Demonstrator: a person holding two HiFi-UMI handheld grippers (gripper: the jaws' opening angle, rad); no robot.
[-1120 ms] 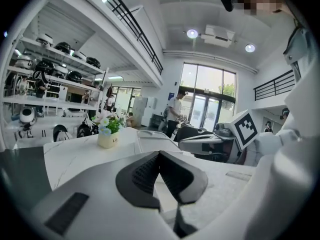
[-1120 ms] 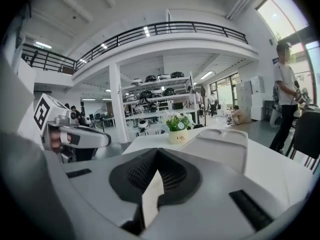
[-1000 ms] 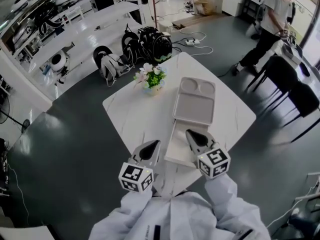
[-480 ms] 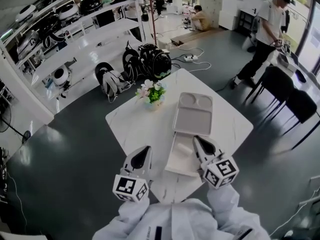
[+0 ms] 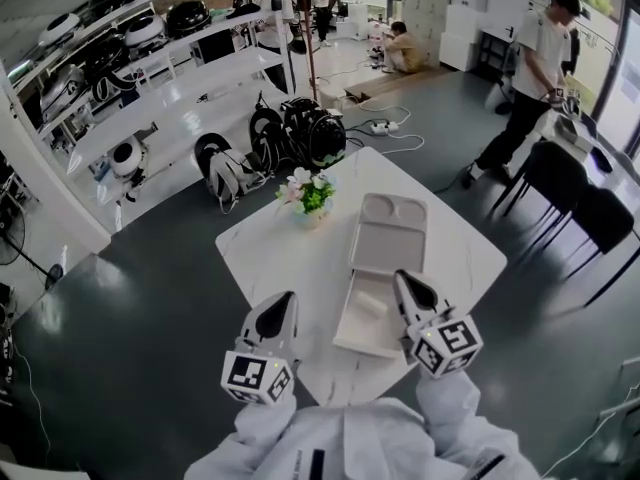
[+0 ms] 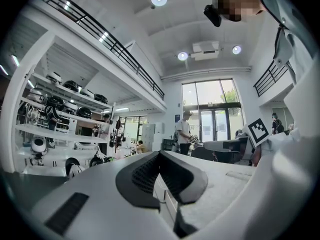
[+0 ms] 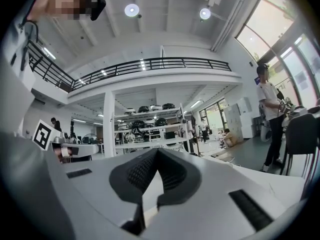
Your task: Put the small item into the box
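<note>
Hovering over the near edge of the white counter (image 5: 290, 258), both grippers are held roughly level with their noses pointing away from the person. Each gripper view therefore looks out across the room rather than down at the work. The left gripper (image 5: 283, 300) has its fingers pressed together with nothing between them. The right gripper (image 5: 408, 280) is the same, its ribbed pads meeting at the tip and empty.

The box (image 5: 388, 243) lies open at the lower centre of the head view. Its lid, with two round recesses, is folded flat toward the top of the frame, and its shallow tray sits nearer the person. Laid out like that, the tray is open from above, which suits dropping something in.

A pale lump in the tray looks like the small item (image 5: 372, 305) (it is faint, so I would not swear to it). It sits just left of the right gripper's fingertips in the frame and slightly below them, and well to the right of the left gripper. It touches neither.

With both pairs of fingers shut on nothing and the item seemingly in the tray, I judge the placing done. The grippers seem to be held clear of the box on purpose. A flower pot (image 5: 310, 198) stands apart, above and left of the lid.
</note>
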